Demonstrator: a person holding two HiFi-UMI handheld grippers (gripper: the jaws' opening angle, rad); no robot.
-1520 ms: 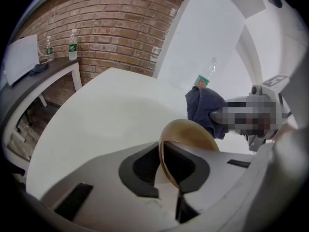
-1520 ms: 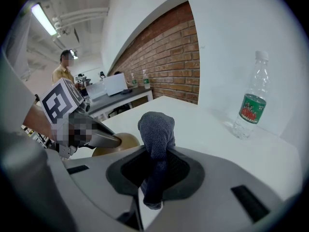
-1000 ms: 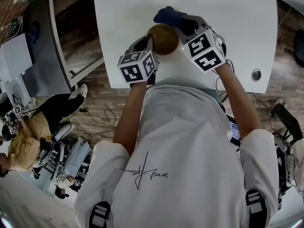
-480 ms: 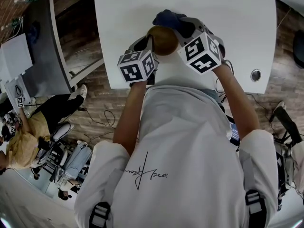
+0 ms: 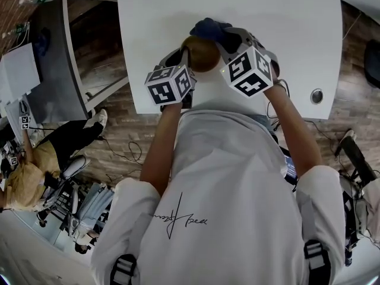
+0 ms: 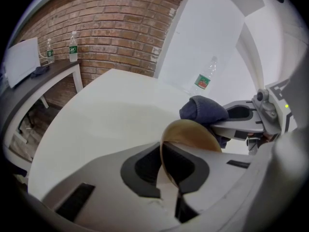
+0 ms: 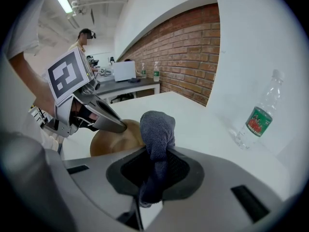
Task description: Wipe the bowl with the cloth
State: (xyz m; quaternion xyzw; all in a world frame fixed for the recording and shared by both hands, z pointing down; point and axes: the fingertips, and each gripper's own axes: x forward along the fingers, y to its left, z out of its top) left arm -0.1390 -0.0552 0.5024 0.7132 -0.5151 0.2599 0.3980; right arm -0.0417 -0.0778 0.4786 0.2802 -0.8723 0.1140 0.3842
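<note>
A brown wooden bowl (image 5: 202,51) is held tilted above the white table (image 5: 285,16), near its front edge. My left gripper (image 5: 185,52) is shut on the bowl's rim (image 6: 161,151), which runs up between its jaws. My right gripper (image 5: 218,35) is shut on a dark blue cloth (image 7: 157,129); the bunched cloth (image 5: 209,27) sits against the bowl's far side. In the right gripper view the bowl (image 7: 116,139) lies just left of the cloth, with the left gripper (image 7: 123,126) on its edge. The cloth (image 6: 203,111) shows behind the bowl in the left gripper view.
A plastic water bottle (image 7: 260,112) with a green label stands on the table to the right. A grommet hole (image 5: 317,95) sits near the table's front right. A dark desk (image 5: 53,58) stands to the left, with people seated beyond it (image 5: 29,177).
My right gripper has shifted slightly left and away with the cloth, rubbing along the bowl. The left gripper and bowl have barely moved.
</note>
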